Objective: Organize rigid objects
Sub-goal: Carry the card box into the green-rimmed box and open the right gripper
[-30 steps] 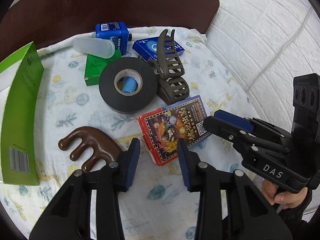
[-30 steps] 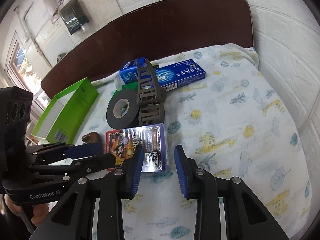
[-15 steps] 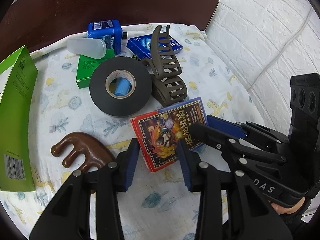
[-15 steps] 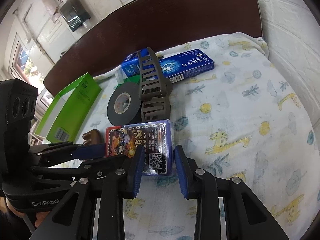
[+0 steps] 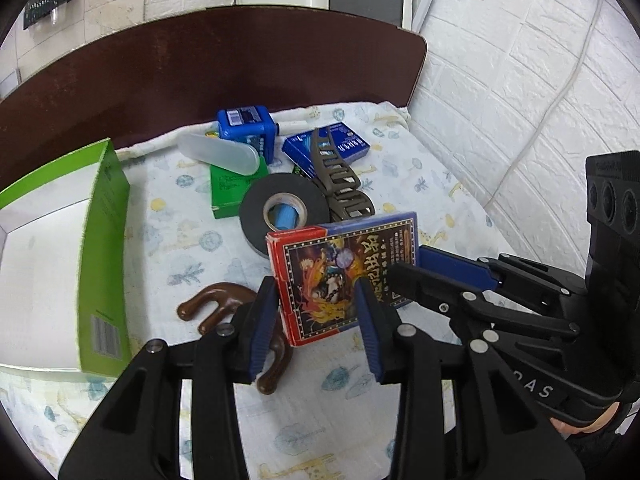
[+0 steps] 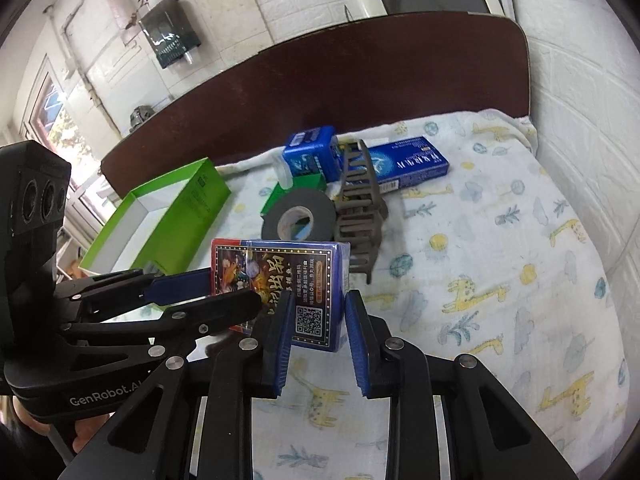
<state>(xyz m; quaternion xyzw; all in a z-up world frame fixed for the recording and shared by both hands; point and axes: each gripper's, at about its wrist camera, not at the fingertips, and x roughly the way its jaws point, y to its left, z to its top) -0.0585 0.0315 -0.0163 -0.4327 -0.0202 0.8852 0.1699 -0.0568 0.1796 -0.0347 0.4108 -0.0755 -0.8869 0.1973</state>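
Note:
The red and blue card box point(image 5: 340, 272) hangs tilted above the printed cloth, its picture side towards both cameras. My right gripper point(image 6: 316, 320) has the box's code-printed end point(image 6: 316, 304) between its blue pads and its jaws are closing on it. In the left wrist view the right gripper point(image 5: 408, 268) comes in from the right, one finger across the box's face and one behind it. My left gripper point(image 5: 316, 320) stands partly open. The box's lower edge sits between its fingertips, and I see no clear squeeze there.
An open green carton point(image 5: 104, 248) stands at the left. Behind the card box lie a black tape roll point(image 5: 288, 196), a brown hair claw point(image 5: 340, 184), a blue bottle box point(image 5: 246, 124), a flat blue box point(image 5: 332, 148) and a small green box point(image 5: 228, 192). A brown wooden comb point(image 5: 220, 304) lies under my left fingers.
The card box has come up off the cloth and tipped upright with the right gripper's jaws narrowing on it. Both grippers have risen, so the far objects look smaller.

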